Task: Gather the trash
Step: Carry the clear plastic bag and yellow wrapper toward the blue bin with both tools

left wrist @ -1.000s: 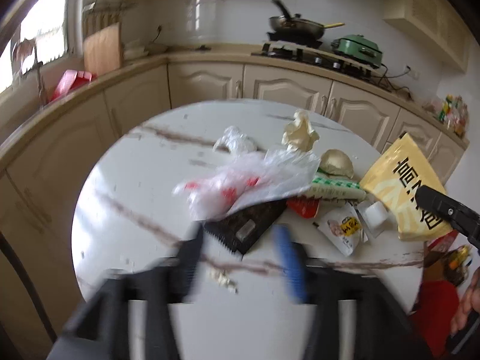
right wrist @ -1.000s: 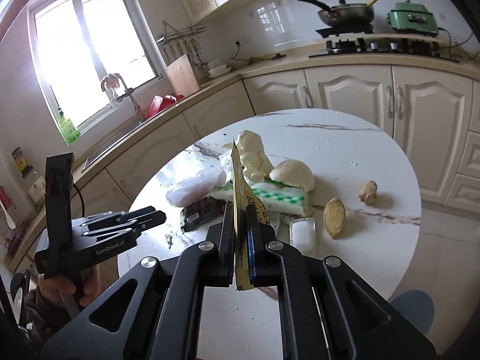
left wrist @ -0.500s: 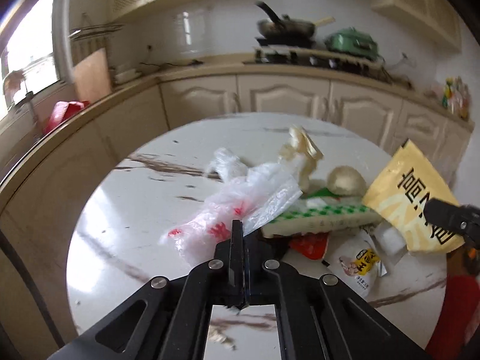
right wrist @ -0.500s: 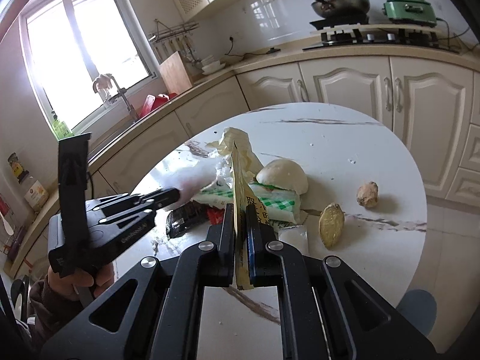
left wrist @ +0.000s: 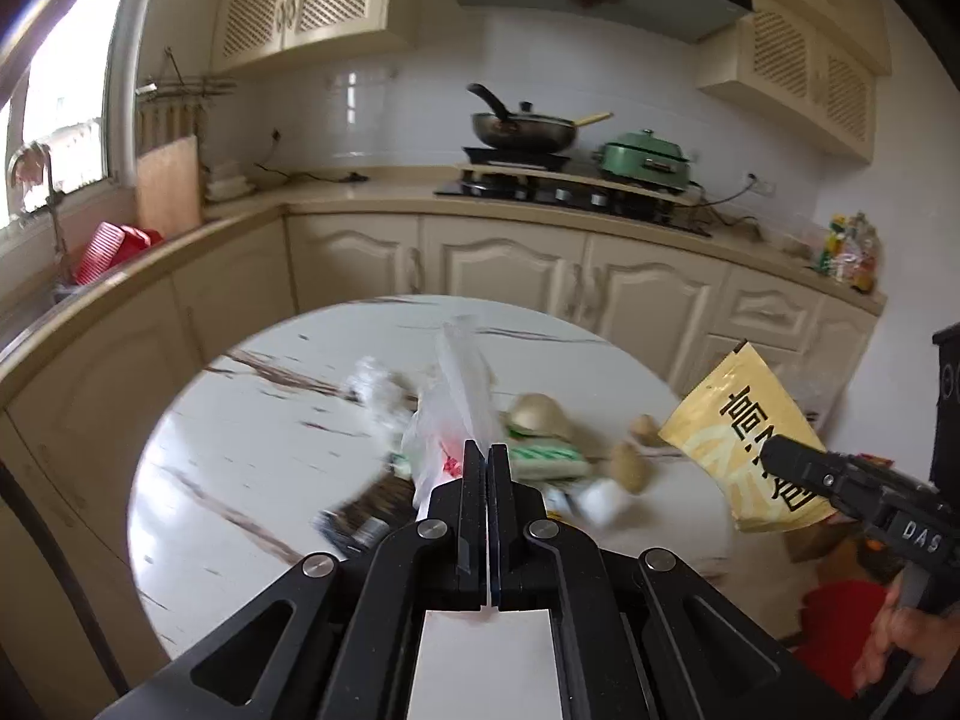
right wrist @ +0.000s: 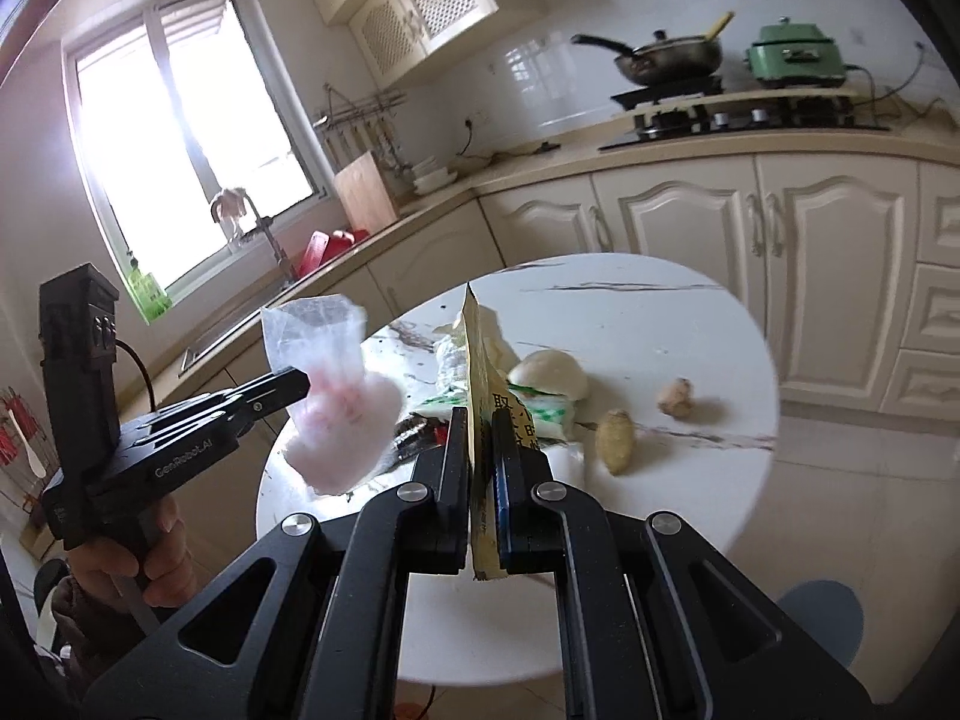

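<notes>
A crumpled clear plastic bag with red print (right wrist: 336, 402) was held clear of the table, pinched at one edge between the closed jaws of the left gripper (left wrist: 487, 456), so that most of the film hung loose below and beside the fingertips. Those jaws had just been closing, with the bag between them. A flat yellow snack packet with dark lettering (left wrist: 750, 450) was clamped on edge in the shut jaws of the right gripper (right wrist: 480, 420), its thin side turned toward that gripper's own camera and its printed face toward the left one; it too was off the tabletop. Both pieces were presumably gripped by their rims because thin film offers little else to pinch. On the round white marble-patterned table (right wrist: 690, 324) more litter was left in a loose heap: a green-and-white checked wrapper (left wrist: 546, 459), a dark rectangular packet (left wrist: 366, 510) near the front edge, crumpled pale paper, a pale round bun-like lump (right wrist: 549, 372), and two small brownish knobbly pieces (right wrist: 618, 432) lying apart toward the right. A hand (right wrist: 150, 552) was seen around the left gripper's handle. Collection was judged to be only partly done. No bin could be identified with certainty, though something red (left wrist: 840, 618) was seen low beside the table.
</notes>
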`<action>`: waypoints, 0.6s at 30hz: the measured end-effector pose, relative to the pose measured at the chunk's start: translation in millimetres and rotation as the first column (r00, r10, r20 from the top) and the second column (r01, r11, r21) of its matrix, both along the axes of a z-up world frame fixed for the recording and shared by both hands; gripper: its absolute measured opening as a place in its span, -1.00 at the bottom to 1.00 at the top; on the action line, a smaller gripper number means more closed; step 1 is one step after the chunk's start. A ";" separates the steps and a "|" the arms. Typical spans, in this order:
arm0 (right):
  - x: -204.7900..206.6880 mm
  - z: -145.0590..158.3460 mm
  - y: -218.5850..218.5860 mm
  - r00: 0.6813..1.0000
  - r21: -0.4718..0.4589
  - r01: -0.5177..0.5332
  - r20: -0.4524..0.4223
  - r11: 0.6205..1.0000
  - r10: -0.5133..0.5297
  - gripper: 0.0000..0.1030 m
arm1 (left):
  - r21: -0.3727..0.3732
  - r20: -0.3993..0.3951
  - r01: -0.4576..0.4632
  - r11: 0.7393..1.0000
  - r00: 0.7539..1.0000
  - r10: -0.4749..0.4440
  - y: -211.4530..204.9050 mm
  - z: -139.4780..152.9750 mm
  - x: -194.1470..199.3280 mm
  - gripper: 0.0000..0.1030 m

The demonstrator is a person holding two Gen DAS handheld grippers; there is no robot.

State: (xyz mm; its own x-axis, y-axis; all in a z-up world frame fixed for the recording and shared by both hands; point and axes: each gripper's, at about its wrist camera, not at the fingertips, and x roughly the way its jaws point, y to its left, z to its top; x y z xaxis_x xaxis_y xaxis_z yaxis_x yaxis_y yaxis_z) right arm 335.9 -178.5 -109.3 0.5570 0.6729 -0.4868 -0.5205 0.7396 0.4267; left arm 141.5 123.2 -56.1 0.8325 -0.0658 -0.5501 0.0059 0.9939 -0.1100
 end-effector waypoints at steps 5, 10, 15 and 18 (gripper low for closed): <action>-15.1 1.3 -39.1 0.999 0.017 0.046 0.000 0.999 -0.046 -0.87 | -0.007 0.002 0.077 0.997 0.997 -0.077 -30.2 10.8 -11.4 -1.00; -27.6 -1.3 -93.5 0.991 0.035 0.133 -0.003 0.990 -0.133 -0.86 | 0.013 -0.004 0.198 0.980 0.980 -0.198 -83.1 20.3 -3.5 -1.00; -37.5 -14.3 -152.6 0.971 0.029 0.236 -0.029 0.971 -0.235 -0.86 | 0.033 -0.030 0.332 0.943 0.943 -0.331 -145.5 16.5 12.9 -1.00; -37.2 -34.0 -187.9 0.952 0.011 0.299 -0.072 0.954 -0.297 -0.86 | 0.032 -0.075 0.402 0.915 0.914 -0.399 -182.9 3.2 33.5 -1.00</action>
